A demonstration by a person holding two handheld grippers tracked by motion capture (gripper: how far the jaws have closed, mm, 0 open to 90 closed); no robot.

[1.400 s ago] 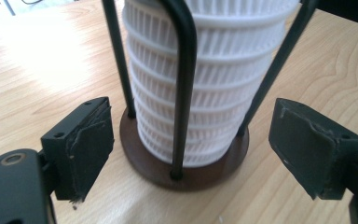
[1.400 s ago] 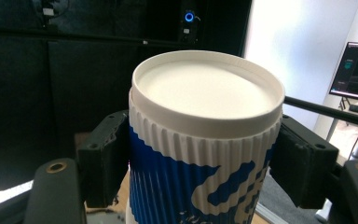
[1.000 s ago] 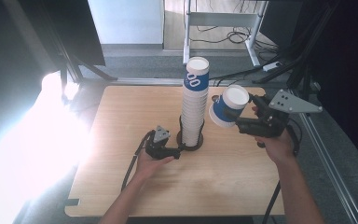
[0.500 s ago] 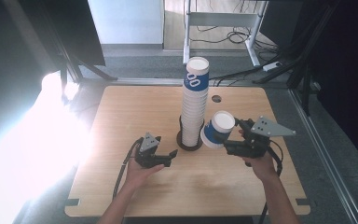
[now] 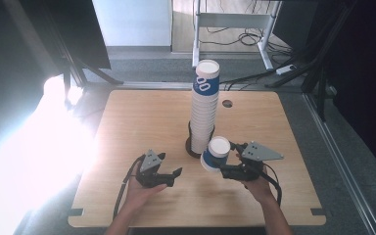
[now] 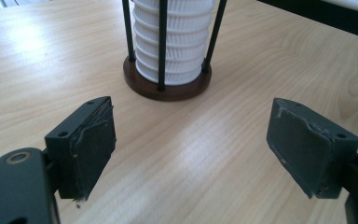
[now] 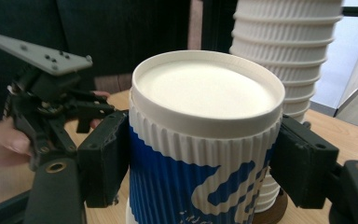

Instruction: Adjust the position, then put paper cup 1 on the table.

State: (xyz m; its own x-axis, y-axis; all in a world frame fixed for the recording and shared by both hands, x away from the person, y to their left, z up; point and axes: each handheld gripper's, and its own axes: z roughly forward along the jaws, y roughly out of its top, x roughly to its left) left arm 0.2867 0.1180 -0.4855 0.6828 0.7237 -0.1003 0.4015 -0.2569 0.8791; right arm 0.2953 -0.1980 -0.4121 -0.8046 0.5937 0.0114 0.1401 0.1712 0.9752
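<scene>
My right gripper (image 5: pixel 219 163) is shut on a blue and white ribbed paper cup (image 5: pixel 218 152), held base up just right of the foot of the cup stack. Seen close in the right gripper view, the cup (image 7: pixel 205 140) sits between both pads with its white base on top. A tall stack of cups (image 5: pixel 204 105) stands in a black-rod holder on a round brown base (image 6: pixel 168 89). My left gripper (image 5: pixel 172 177) hovers low over the table, left of the holder, open; its jaws have just been closing with nothing between them. It points toward the stack (image 6: pixel 172 42).
The wooden table (image 5: pixel 127 122) has a small round hole (image 5: pixel 227 104) behind the stack. Strong glare washes out its left edge. Cables trail from both grippers toward the near edge. Desk legs and floor cables lie beyond the far edge.
The right gripper has come down with the cup, from beside the upper stack to near the holder's foot. The left gripper has drawn back toward the near edge.
</scene>
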